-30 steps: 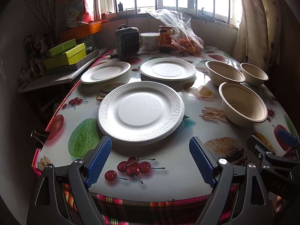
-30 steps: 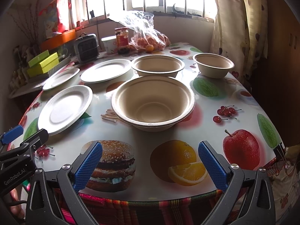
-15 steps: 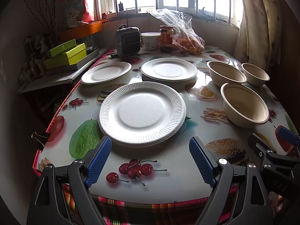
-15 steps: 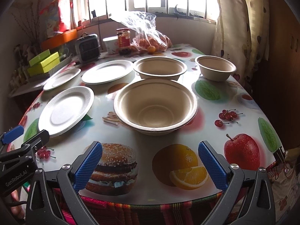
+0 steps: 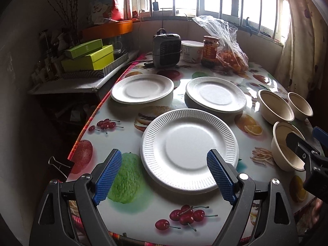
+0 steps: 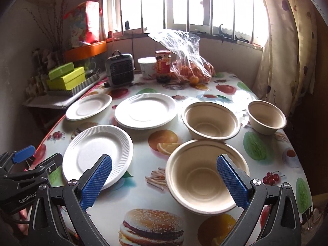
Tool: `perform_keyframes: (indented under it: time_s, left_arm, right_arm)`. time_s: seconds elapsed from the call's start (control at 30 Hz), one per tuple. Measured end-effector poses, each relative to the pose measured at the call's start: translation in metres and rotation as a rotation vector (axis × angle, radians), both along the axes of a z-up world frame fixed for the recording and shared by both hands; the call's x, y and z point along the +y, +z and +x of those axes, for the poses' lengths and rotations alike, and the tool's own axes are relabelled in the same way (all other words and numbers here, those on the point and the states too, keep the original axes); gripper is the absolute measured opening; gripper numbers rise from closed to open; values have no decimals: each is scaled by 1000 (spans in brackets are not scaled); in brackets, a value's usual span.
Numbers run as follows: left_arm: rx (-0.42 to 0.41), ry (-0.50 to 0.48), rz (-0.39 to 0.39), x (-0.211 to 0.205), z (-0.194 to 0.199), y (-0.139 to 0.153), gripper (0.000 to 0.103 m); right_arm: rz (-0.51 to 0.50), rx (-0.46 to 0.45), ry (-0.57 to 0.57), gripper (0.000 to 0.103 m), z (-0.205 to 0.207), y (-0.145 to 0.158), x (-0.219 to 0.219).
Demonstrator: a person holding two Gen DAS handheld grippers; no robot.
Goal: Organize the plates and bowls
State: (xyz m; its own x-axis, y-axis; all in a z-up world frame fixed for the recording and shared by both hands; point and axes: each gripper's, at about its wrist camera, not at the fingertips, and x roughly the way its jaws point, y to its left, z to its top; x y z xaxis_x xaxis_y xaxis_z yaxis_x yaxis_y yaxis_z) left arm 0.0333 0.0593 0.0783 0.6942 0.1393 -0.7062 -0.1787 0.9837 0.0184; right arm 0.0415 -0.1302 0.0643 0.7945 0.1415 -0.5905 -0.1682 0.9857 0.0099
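Three white paper plates lie on the fruit-print table: a near one (image 5: 189, 149) (image 6: 97, 154), a far left one (image 5: 142, 88) (image 6: 89, 106) and a far middle one (image 5: 216, 94) (image 6: 146, 113). Three beige bowls stand to the right: a near one (image 6: 207, 174) (image 5: 283, 143), a middle one (image 6: 211, 120) (image 5: 274, 104) and a small far one (image 6: 266, 116) (image 5: 300, 105). My left gripper (image 5: 165, 179) is open and empty, over the near plate's front edge. My right gripper (image 6: 164, 181) is open and empty, its right finger over the near bowl.
At the back stand a small grey heater (image 6: 120, 72), a white tub (image 6: 147, 66), a red-labelled jar (image 6: 163, 65) and a clear bag of oranges (image 6: 192, 69). Green boxes (image 5: 88, 58) sit on a side shelf at the left. A curtain (image 6: 287, 51) hangs at the right.
Both grippers have moved forward and risen over the table. The left now overlaps the near plate, the right the near bowl. Both stay open; no plate or bowl has moved.
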Motion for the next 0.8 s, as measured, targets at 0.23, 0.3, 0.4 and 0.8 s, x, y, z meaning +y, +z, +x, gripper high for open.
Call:
perform_keyframes:
  time_s: [0.23,0.3,0.4,0.8]
  left_arm:
    - [-9,43,13,28,23,13,85]
    - [-12,48,4,37,31,17,85]
    - [-21,52,-15,53,43,22,85]
    - [-4,122,-24,107,95,26,85]
  right_arm:
    - [-6,-26,66,103,31,22,32]
    - [-4,-26,83,103,42,27,40]
    - [-5,-18,111,103,59,33,51]
    - [-38,-8,213,103,127,42,98]
